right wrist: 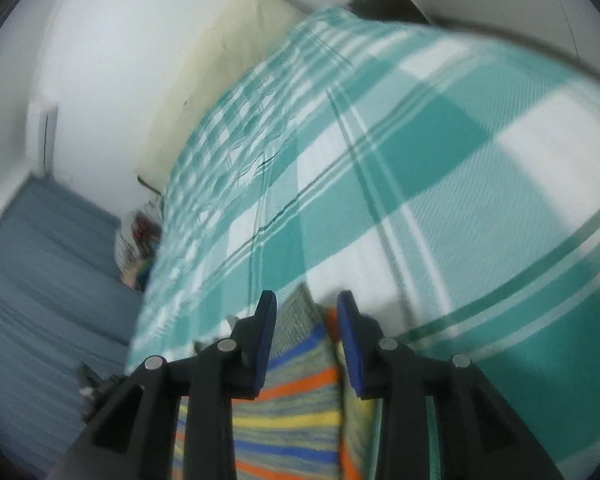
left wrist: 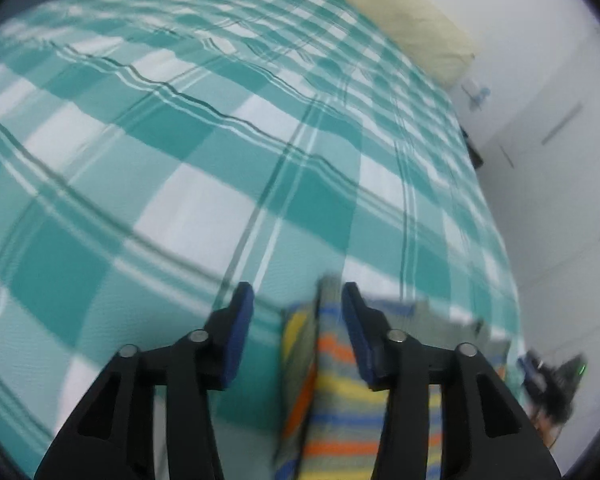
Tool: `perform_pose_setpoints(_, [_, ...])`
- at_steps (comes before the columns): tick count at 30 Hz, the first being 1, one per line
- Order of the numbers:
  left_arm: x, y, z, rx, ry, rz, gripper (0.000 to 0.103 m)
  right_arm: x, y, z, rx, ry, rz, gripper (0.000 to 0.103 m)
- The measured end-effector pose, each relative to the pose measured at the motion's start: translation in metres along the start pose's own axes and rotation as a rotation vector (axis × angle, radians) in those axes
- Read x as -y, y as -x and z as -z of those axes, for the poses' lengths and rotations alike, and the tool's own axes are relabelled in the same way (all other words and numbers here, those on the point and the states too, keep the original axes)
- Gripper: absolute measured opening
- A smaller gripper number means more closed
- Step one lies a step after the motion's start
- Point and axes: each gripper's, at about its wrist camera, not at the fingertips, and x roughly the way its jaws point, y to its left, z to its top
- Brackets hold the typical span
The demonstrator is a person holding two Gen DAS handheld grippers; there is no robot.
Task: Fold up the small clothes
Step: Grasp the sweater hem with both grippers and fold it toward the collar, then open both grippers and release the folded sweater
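Both your left claw [left wrist: 298,300] and right claw [right wrist: 306,308] stand released over the striped garment [left wrist: 340,400] lying on the checked bed [left wrist: 180,140]. Withdraw carelessly and a pad may snag, undoing the fold.

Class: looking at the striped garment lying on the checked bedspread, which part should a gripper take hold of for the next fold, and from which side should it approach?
Probably the far edge of the striped garment, approached from above and the near side. It lies flat on the bedspread, so only an edge or fold gives the jaws something to close over.
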Motion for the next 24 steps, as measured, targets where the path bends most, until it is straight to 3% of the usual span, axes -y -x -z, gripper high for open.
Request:
perform_pose_setpoints(5, [0.008,0.028,0.071,-0.122,-0.201,-0.021,0.066,-0.021,0.035,0.032,-0.108,0.196,0.066,0.034])
perform_pose_setpoints(8, [0.01,0.04,0.12,-0.146,-0.311,-0.089,0.074,-0.022,0.055,0.069,-0.202,0.286,0.075,0.044])
perform_pose_setpoints(11, [0.012,0.039,0.149,-0.147,-0.361,-0.13,0.078,-0.014,0.07,0.114,-0.29,0.334,0.092,0.047])
perform_pose_setpoints(14, [0.012,0.026,0.159,-0.157,-0.351,-0.148,0.078,-0.004,0.067,0.139,-0.334,0.335,0.085,0.047])
perform_pose_setpoints(16, [0.015,0.023,0.166,-0.127,-0.39,-0.2,0.079,-0.001,0.061,0.153,-0.347,0.339,0.086,0.029])
perform_pose_setpoints(17, [0.014,0.022,0.168,-0.118,-0.391,-0.209,0.08,0.0,0.058,0.156,-0.345,0.361,0.134,0.01])
perform_pose_setpoints(18, [0.012,0.023,0.17,-0.105,-0.385,-0.209,0.08,0.004,0.054,0.159,-0.342,0.364,0.201,0.01])
perform_pose_setpoints(20, [0.009,0.026,0.172,-0.082,-0.377,-0.218,0.082,0.014,0.058,0.165,-0.333,0.291,0.203,0.009])
perform_pose_setpoints(24, [0.008,0.039,0.183,-0.049,-0.368,-0.247,0.085,0.017,0.064,0.174,-0.303,0.3,0.22,0.008])
